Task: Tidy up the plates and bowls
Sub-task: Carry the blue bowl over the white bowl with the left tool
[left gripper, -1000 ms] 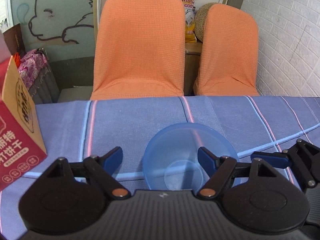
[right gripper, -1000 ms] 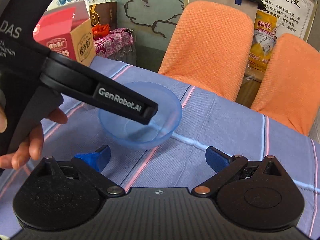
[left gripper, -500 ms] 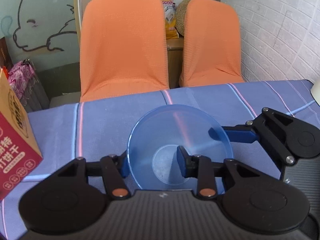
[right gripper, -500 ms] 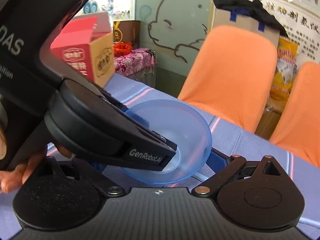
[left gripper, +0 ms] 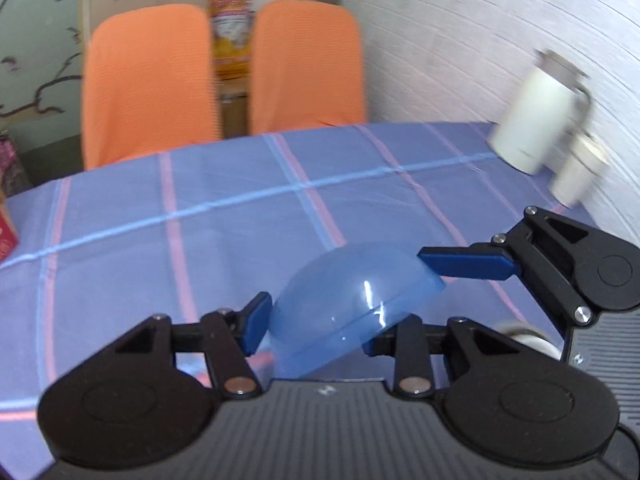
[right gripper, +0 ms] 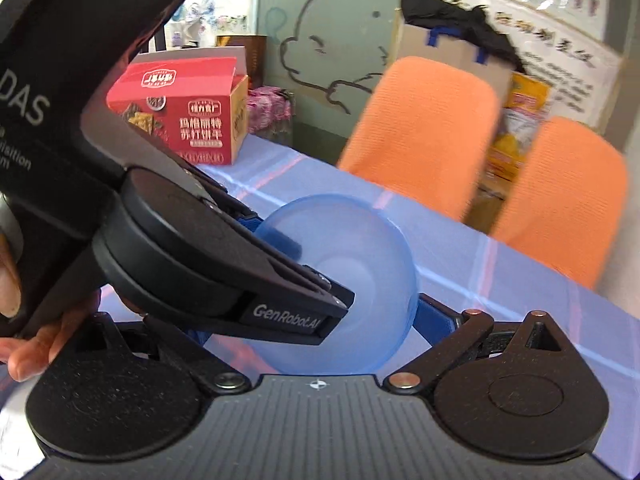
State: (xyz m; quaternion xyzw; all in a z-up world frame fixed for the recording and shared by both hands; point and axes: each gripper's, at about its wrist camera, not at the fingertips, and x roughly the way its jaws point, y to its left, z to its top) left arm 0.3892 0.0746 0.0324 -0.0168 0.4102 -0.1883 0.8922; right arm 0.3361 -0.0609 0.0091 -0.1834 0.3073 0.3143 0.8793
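A translucent blue plastic bowl is held tilted above the striped blue tablecloth. My left gripper is shut on the bowl's rim, one finger inside and one outside. In the right wrist view the bowl faces me on its side, with the left gripper's body across it. My right gripper is open; its right finger sits just beside the bowl's rim, and its left finger is hidden behind the left gripper. The right gripper's blue finger also shows in the left wrist view, close to the bowl.
A red cracker box stands at the table's left side. A white jug and a white cup stand by the brick wall at the right. Two orange chairs stand behind the table.
My left gripper closed on the blue bowl, lifted it off the table and tilted it while swinging to the right. The right gripper has come in close beside the bowl.
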